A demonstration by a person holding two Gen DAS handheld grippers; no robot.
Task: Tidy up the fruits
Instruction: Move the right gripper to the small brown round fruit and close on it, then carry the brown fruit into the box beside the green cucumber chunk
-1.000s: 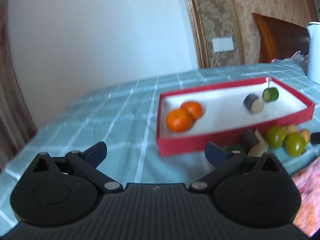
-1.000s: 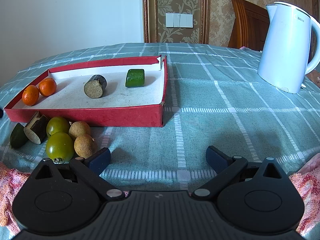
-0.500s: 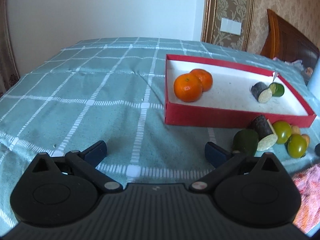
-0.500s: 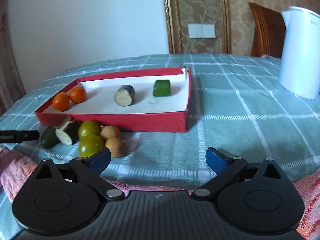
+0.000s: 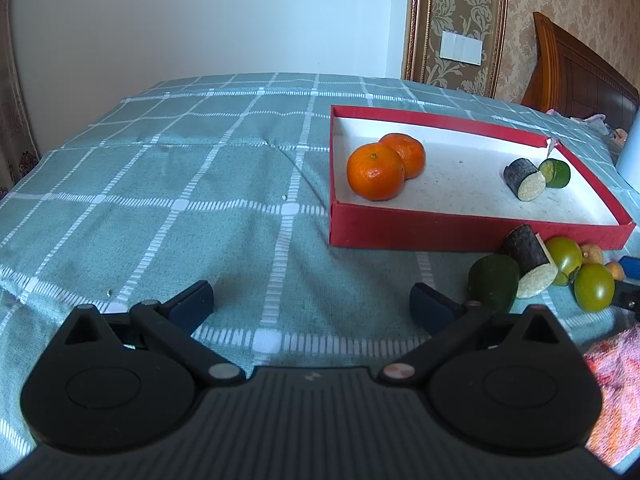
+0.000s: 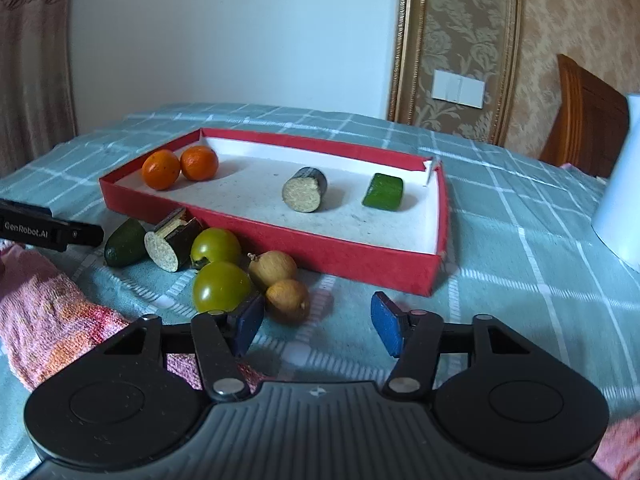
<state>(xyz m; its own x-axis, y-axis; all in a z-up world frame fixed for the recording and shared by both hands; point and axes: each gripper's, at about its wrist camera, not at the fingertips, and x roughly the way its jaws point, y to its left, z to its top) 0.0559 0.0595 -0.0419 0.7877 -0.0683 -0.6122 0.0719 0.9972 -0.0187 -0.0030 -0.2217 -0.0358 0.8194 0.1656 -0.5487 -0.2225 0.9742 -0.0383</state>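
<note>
The nearest brown fruit (image 6: 287, 295), loose beside the tray (image 6: 360, 264), looks small, light, probably firm and rollable: pinch its middle; right gripper (image 6: 316, 326) closing empty, left gripper (image 5: 310, 304) wide, empty.

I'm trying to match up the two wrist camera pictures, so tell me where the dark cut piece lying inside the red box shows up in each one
Left wrist view: the dark cut piece lies far right inside the red box, touching or just overlapping the green piece.
Right wrist view: the same piece sits mid-box, clearly apart from the green piece.
Shared landmark: the two oranges at the box's left end.
</note>
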